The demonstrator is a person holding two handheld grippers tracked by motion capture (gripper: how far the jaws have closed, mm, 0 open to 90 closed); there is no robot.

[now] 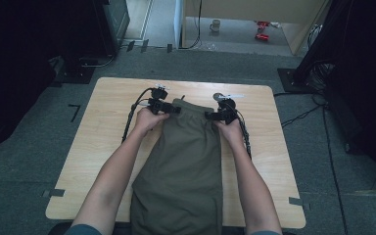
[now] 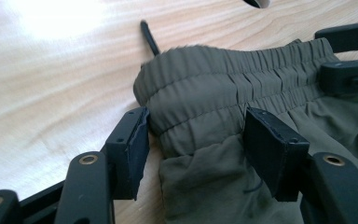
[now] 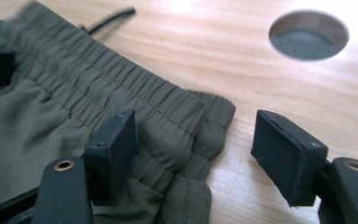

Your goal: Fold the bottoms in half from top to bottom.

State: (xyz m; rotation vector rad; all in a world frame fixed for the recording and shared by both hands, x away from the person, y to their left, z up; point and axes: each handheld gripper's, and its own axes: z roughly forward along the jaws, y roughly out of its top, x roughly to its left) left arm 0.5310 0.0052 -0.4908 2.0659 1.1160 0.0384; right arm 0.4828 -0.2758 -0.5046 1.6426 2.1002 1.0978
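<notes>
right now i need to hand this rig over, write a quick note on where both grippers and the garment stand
Left gripper: open, jaws straddling the left corner of the elastic waistband, not clamped.
Right gripper: open around the waistband's right corner, fabric between the jaws.
Olive garment: flat on the wooden table, waistband at the far end, lower end hanging over the near edge; drawstring pokes out beyond the waistband.
Done: both grippers placed at the corners.
Left: probably close both and then lift or fold.
</notes>
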